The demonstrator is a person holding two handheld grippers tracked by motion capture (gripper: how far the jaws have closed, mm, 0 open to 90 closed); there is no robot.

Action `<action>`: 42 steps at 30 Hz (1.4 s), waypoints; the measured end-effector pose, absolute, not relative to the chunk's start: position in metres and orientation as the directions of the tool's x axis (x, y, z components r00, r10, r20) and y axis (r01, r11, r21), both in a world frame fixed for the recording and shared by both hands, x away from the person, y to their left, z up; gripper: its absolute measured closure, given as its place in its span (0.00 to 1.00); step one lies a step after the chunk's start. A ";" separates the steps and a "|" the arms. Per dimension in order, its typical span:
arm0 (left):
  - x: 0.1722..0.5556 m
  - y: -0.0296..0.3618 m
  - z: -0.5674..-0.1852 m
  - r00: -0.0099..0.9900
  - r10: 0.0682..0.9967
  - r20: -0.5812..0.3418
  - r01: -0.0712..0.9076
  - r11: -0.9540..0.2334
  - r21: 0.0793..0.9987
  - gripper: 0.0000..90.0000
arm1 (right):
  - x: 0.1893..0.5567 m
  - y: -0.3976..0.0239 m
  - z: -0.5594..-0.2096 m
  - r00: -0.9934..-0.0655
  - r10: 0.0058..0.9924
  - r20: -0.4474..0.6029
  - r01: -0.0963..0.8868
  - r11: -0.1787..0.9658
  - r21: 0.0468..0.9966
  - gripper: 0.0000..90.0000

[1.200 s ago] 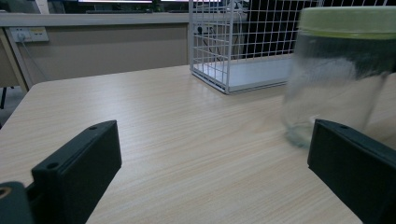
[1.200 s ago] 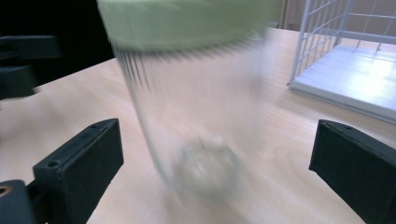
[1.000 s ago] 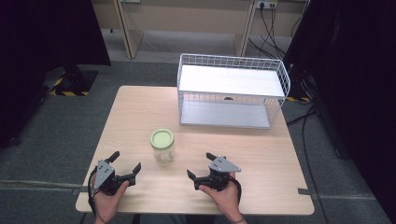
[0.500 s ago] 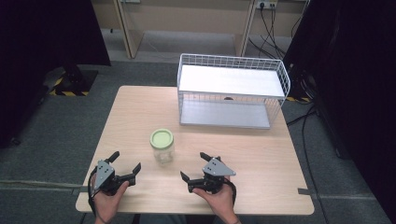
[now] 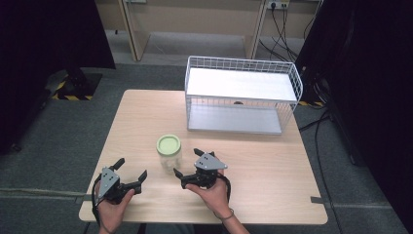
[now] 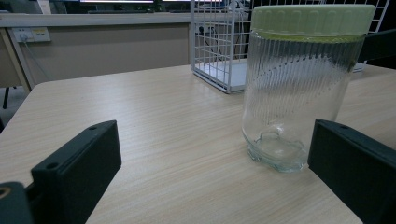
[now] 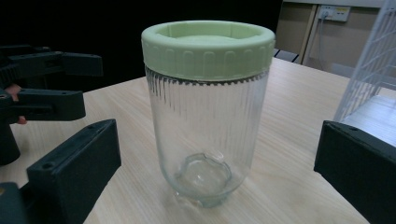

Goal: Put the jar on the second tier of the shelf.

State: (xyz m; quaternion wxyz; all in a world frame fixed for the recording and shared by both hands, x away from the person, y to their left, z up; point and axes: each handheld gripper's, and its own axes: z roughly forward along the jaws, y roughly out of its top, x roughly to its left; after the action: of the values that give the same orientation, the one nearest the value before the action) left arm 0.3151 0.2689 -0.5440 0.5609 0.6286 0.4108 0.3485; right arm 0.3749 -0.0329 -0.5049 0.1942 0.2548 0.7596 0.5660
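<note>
jar (image 5: 169, 153) between both grippers; wire basket (image 5: 242, 95) behind, on table (image 5: 272, 175)

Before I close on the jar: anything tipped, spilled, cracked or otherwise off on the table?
Nothing stands out. The ribbed clear glass jar stands upright and empty, its pale green screw lid level. The white wire basket sits square on the wooden table. Both grippers, left and right, are open.

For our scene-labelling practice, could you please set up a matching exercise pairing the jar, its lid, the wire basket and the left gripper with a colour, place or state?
Things:
1. jar
2. lid
3. wire basket
4. left gripper

Descriptions:
A. pale green
B. white, at the far side of the table
C. clear ribbed glass, empty, upright
D. open, near the table's front edge, apart from the jar

Pairs: 1-C, 2-A, 3-B, 4-D
</note>
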 end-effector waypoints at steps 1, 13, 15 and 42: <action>0.315 0.269 -0.544 0.420 0.907 -0.022 0.125 -0.034 0.992 0.02 | 0.376 -0.030 -0.505 -0.796 0.605 -0.009 0.166 0.232 0.958 0.01; 0.315 0.269 -0.544 0.421 0.907 -0.023 0.126 -0.033 0.992 0.02 | 0.398 -0.005 -0.513 -0.799 0.602 -0.013 0.172 0.248 0.953 0.01; 0.315 0.269 -0.544 0.421 0.907 -0.023 0.126 -0.033 0.991 0.02 | 0.401 -0.001 -0.515 -0.801 0.598 -0.011 0.174 0.250 0.952 0.01; 0.315 0.269 -0.544 0.422 0.906 -0.027 0.125 -0.029 0.992 0.02 | 0.402 0.013 -0.525 -0.775 0.631 0.001 0.161 0.196 0.967 0.13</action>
State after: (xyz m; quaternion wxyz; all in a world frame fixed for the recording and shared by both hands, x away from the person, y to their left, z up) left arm 0.3154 0.2693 -0.5440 0.5629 0.6278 0.4107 0.3469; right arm 0.4023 0.0133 -0.5245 0.2045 0.2655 0.7458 0.5757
